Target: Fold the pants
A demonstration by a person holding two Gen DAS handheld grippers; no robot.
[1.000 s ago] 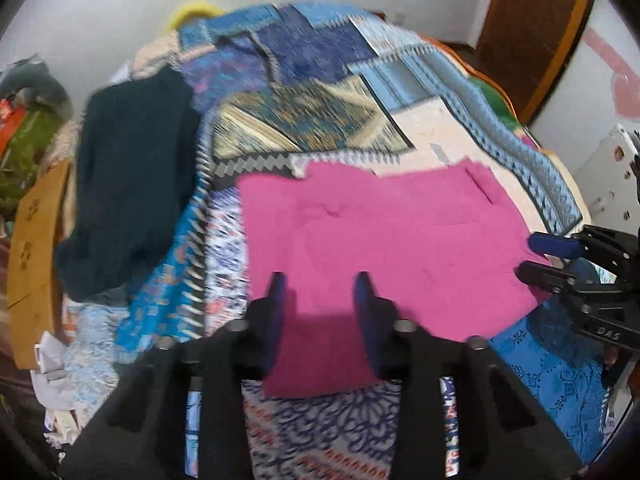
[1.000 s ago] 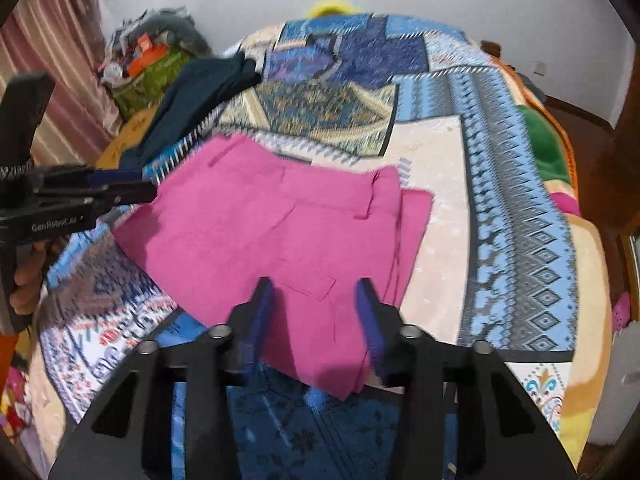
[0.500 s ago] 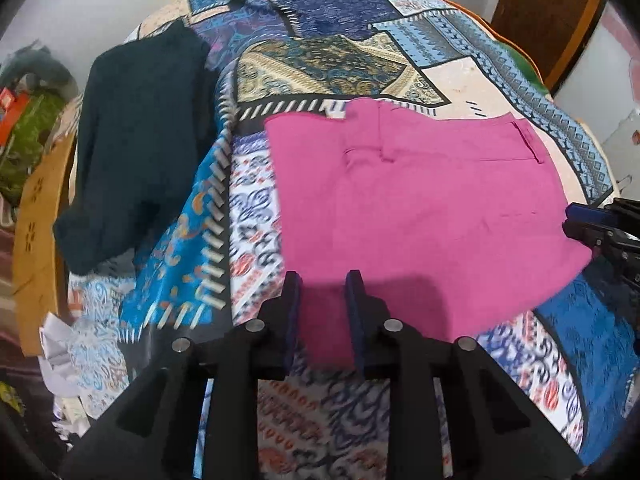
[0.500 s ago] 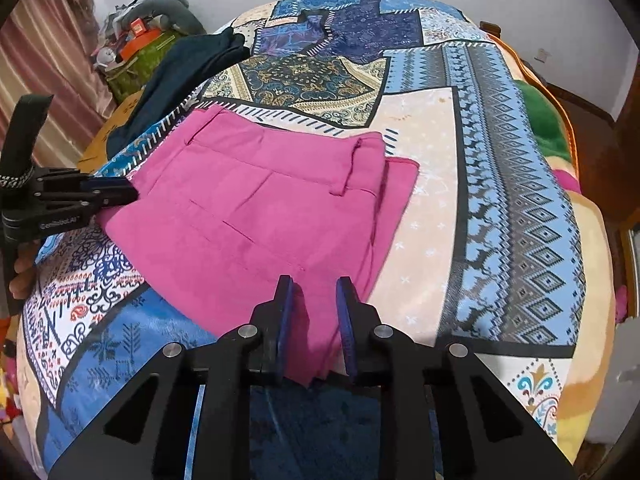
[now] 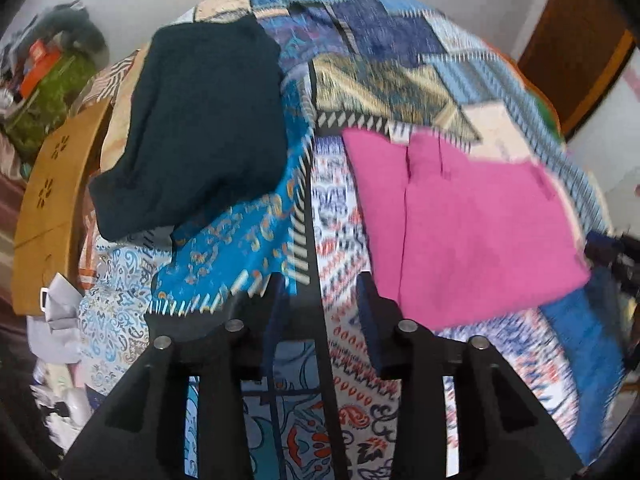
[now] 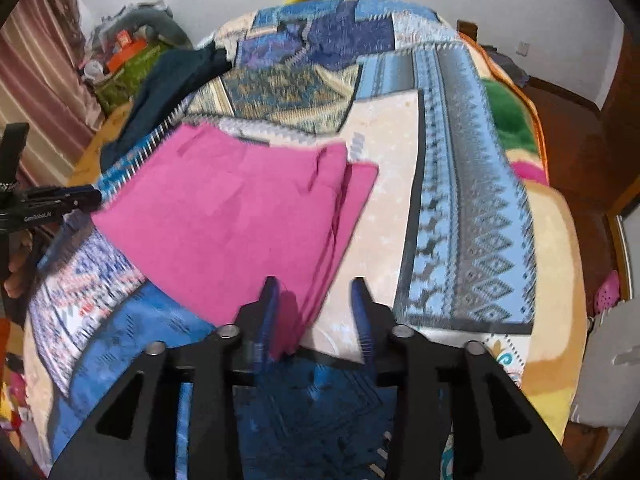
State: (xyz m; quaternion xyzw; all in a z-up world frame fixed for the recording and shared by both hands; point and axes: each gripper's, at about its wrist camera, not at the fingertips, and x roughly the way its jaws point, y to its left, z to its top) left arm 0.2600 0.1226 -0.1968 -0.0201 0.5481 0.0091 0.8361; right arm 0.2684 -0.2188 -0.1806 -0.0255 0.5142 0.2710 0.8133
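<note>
The magenta pants point(image 5: 472, 224) lie folded flat on a patchwork bedspread point(image 5: 248, 240); they also show in the right wrist view point(image 6: 236, 220). My left gripper point(image 5: 322, 312) is open and empty, just left of the pants' near left corner. It shows at the left edge of the right wrist view point(image 6: 52, 200). My right gripper point(image 6: 316, 312) is open, with the pants' near right corner lying between its fingers, ungripped. Its tip shows at the right edge of the left wrist view point(image 5: 612, 248).
A dark teal garment point(image 5: 200, 120) lies folded on the bed's far left, also in the right wrist view point(image 6: 168, 80). A wooden board point(image 5: 48, 208) and clutter point(image 6: 128, 52) stand beside the bed. A wooden door point(image 5: 580, 40) is at the right.
Both grippers have opened and let go of the pants, which now lie flat. The left gripper has shifted left off the fabric; the right has drawn back slightly.
</note>
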